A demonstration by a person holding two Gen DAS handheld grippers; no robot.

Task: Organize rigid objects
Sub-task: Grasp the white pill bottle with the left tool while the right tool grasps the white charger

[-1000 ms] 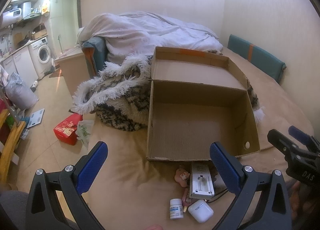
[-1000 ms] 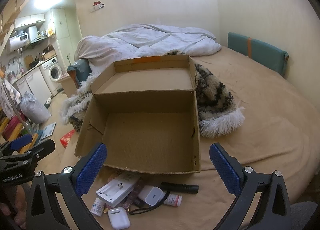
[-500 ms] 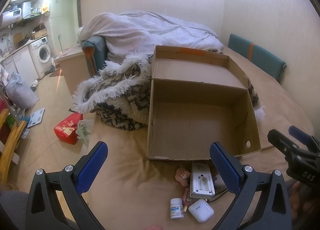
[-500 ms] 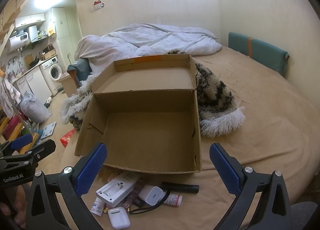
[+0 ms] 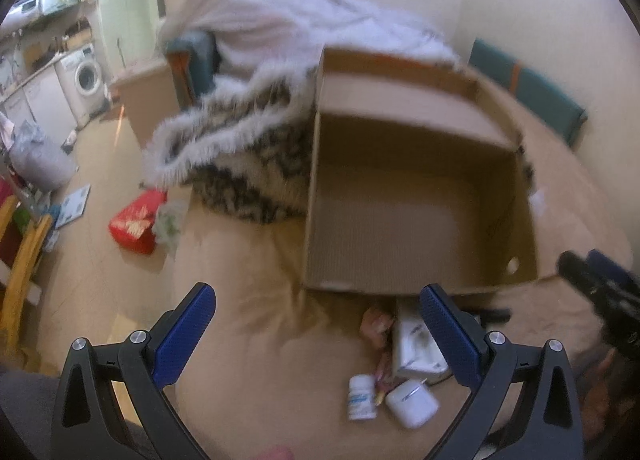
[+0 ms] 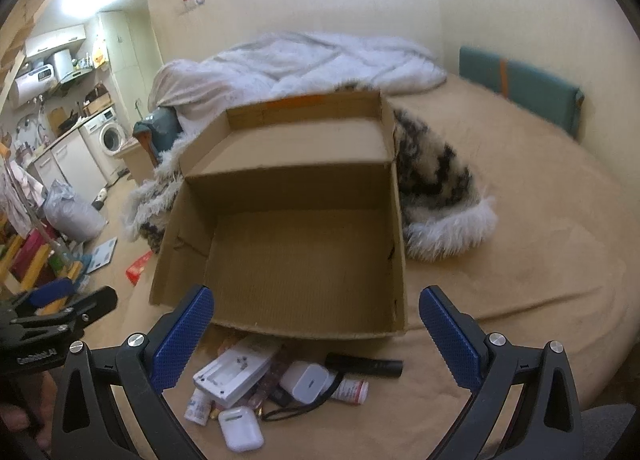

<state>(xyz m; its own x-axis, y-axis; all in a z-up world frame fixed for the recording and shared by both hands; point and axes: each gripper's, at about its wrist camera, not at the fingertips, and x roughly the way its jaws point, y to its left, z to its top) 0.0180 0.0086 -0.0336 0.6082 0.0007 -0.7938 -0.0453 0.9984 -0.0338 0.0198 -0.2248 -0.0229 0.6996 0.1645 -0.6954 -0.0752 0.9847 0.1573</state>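
An open, empty cardboard box (image 6: 296,260) (image 5: 408,220) lies on the tan bed. In front of its near edge sits a small pile: a white power strip (image 6: 236,372) (image 5: 416,344), a white earbud case (image 6: 240,428) (image 5: 412,404), a white pill bottle (image 6: 198,408) (image 5: 362,396), a white charger cube (image 6: 306,378), a red-labelled bottle (image 6: 352,390) and a black cylinder (image 6: 364,365). My right gripper (image 6: 316,336) hangs open just above the pile. Over the bed, left of the pile, my left gripper (image 5: 316,336) is open too. Neither holds anything.
A furry black-and-white blanket (image 6: 436,196) (image 5: 240,156) lies beside and behind the box, with a white duvet (image 6: 300,60) further back. A teal cushion (image 6: 520,88) leans on the right wall. The bed's left edge drops to a floor with a red package (image 5: 136,224).
The left wrist view has gone blurred and shifted a little, so the left gripper is moving. The right gripper has edged slightly closer to the pile. Both stay open.
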